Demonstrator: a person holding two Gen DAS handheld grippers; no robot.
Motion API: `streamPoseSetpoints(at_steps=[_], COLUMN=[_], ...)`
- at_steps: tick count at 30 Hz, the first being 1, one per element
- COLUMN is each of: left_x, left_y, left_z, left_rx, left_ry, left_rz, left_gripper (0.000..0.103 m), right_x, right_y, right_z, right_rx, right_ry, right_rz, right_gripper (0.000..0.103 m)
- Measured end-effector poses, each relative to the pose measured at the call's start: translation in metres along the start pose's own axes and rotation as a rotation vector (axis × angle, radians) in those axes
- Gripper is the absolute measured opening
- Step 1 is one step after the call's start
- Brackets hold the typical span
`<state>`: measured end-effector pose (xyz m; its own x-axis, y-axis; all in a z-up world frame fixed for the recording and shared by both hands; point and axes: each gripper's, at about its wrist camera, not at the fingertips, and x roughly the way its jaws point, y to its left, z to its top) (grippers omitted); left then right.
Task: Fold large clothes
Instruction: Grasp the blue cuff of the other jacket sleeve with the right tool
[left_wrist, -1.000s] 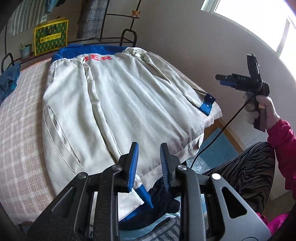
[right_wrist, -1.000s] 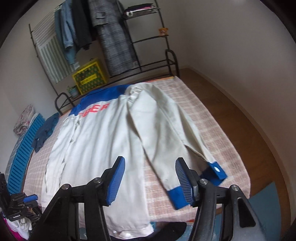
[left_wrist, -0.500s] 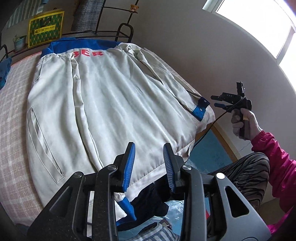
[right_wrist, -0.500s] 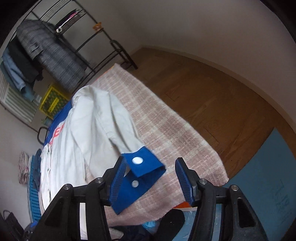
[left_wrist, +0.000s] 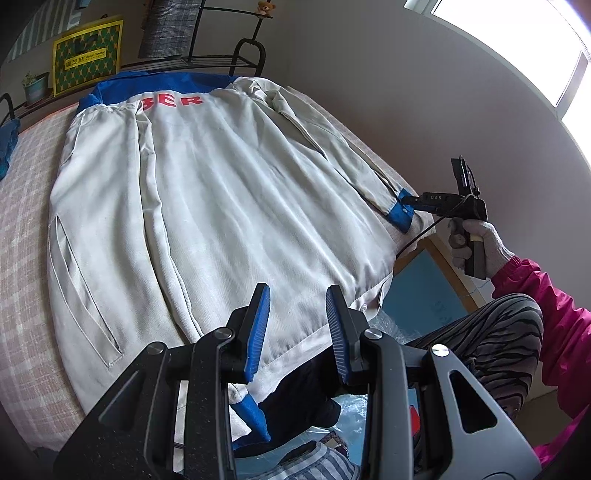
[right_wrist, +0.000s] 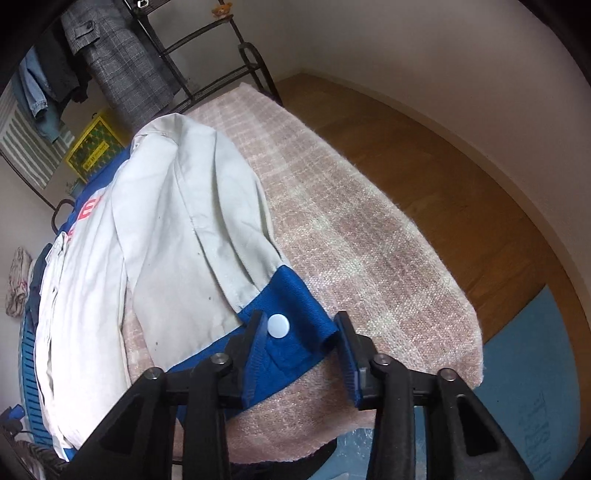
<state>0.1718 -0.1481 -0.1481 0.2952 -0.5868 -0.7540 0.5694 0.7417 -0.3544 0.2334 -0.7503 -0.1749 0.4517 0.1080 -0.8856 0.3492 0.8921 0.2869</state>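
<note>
The white jacket (blue yoke, red letters) lies flat on the pink blanket. The right gripper has been closing on its blue cuff; the left gripper hovers open over the hem.

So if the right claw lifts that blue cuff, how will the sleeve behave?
Probably floppy: the blue cuff already buckles between the right claw jaws, which have just been closing around it. The sleeve lies creased on the blanket, so it should trail limply. It looks thin, likely light.
</note>
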Motion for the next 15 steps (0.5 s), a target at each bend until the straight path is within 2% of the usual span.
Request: streamPoseSetpoints(at_steps=[1,2,4,11,15], left_x=[0.000,0.001,0.002,0.007,0.007], left_y=[0.000,0.000,0.000,0.004,0.007], left_z=[0.000,0.000,0.000,0.007,0.011], left_rx=[0.000,0.001,-0.002,-0.018,-0.036], left_ry=[0.002,0.004,0.002,0.000,-0.011], left_rz=[-0.002,-0.003,-0.002,-0.002,-0.002], left_gripper=[0.031,0.031,0.031,0.031,0.031], right_x=[-0.001,-0.002,-0.008,-0.067,-0.122], right_y=[0.002,0.004,0.008,0.027,0.067], right_z=[0.001,0.002,0.005,0.030,0.039], right_rx=[-0.007,-0.015,-0.032,-0.095,-0.222], right_ry=[0.001,0.003,-0.011,-0.180,-0.307], right_rz=[0.012,0.027,0.020,-0.076,-0.094], right_gripper=[0.018,0.013,0.007,0.005,0.005])
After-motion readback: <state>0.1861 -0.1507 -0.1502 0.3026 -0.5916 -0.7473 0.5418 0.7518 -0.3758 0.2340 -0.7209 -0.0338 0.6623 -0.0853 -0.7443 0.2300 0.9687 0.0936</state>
